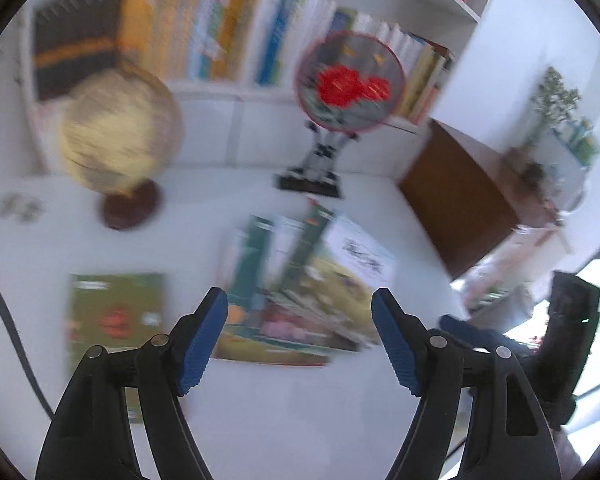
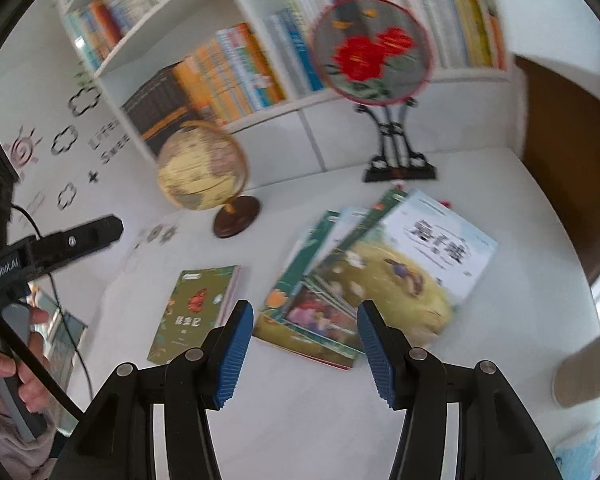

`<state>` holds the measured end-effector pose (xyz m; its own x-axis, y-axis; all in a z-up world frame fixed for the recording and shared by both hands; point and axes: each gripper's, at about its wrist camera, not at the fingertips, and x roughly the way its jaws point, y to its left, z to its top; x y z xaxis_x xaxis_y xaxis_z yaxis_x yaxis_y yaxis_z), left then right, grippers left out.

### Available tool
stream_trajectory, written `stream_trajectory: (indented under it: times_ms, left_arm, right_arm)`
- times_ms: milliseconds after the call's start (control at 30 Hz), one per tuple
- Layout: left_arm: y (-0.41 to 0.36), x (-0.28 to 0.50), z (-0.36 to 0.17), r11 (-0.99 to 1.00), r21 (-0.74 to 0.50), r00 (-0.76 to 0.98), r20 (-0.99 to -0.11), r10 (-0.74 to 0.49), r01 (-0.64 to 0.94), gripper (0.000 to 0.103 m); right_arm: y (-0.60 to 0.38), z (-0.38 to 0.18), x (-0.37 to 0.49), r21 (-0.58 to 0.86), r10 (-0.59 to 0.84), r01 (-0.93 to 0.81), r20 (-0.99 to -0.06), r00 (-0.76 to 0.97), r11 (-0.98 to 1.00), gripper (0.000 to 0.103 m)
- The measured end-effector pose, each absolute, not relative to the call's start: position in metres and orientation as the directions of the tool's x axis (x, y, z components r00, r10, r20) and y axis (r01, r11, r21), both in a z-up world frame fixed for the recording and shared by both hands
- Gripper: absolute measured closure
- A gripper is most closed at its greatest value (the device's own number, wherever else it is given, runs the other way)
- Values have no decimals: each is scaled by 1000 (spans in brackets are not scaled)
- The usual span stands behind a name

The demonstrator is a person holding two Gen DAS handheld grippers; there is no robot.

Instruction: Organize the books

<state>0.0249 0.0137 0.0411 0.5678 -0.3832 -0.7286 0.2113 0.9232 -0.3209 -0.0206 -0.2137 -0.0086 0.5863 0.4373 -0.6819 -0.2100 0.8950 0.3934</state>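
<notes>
Both views are smeared by motion, the left wrist view worst, so most cover print there cannot be read.

Nearest, the left tool (image 1: 300, 344) stands wide apart with nothing between its blue pads; the right tool (image 2: 305, 354) is also parted, somewhat narrower, and empty. Neither touches a book.

Just beyond both tools' fingertips, on the white tabletop (image 2: 340, 420), lies a fanned pile of books (image 2: 364, 280) (image 1: 300, 288), flat and overlapping. Its top book, the pale blue and yellow cover (image 2: 424, 264), runs with its long axis slanting away toward the upper right. To the left of the pile, apart from it, a single green book (image 2: 194, 314) (image 1: 114, 316) lies flat, its long axis pointing away from the tools; the left tool's finger hides its near corner.

Farther back stand a globe (image 2: 202, 168) and a round fan on a stand (image 2: 374, 50), then the white bookshelf (image 2: 236, 60) with upright books.
</notes>
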Motion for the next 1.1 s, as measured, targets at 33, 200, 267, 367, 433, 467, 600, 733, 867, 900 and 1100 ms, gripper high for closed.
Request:
stream_trajectory:
  times_ms: [33, 200, 267, 367, 433, 467, 600, 733, 867, 900, 1100]
  left_arm:
    - [8, 33, 34, 910, -344, 550, -725, -415, 233, 30]
    - [-36, 76, -8, 844, -378, 430, -735, -524, 381, 30]
    - [-54, 91, -25, 803, -407, 361, -738, -570, 436, 30]
    - [-80, 117, -59, 768, -433, 257, -765, -590, 472, 30]
    - [-87, 128, -76, 762, -443, 213, -781, -587, 472, 30]
    - [-91, 135, -85, 765, -444, 199, -790, -580, 467, 30]
    - [-95, 150, -106, 778, -439, 179, -810, -559, 449, 30]
    - [-102, 157, -117, 768, -430, 135, -826, -547, 475, 30]
    - [-104, 160, -116, 775, -389, 167, -834, -526, 498, 30]
    - [-104, 163, -116, 778, -388, 174, -833, -526, 494, 30]
    - [-110, 174, -119, 772, -380, 169, -835, -523, 510, 30]
  right_arm:
    - [-220, -14, -18, 405, 433, -187, -687, 583, 895, 50]
    - [-248, -46, -5, 439, 407, -83, -725, 556, 895, 50]
    - [-259, -62, 4, 442, 392, -43, -743, 542, 896, 50]
    - [-271, -85, 18, 440, 375, 5, -770, 516, 898, 50]
    - [-276, -99, 28, 437, 370, 21, -785, 498, 899, 50]
    - [-278, -106, 33, 435, 370, 22, -790, 490, 900, 50]
    - [-278, -130, 52, 410, 359, 12, -813, 458, 912, 50]
    - [-275, -145, 66, 405, 364, -7, -814, 453, 914, 50]
    - [-273, -157, 75, 390, 352, -7, -821, 449, 921, 50]
    - [-274, -159, 76, 383, 342, -1, -824, 453, 924, 50]
    - [-278, -166, 75, 411, 350, 26, -806, 477, 911, 50]
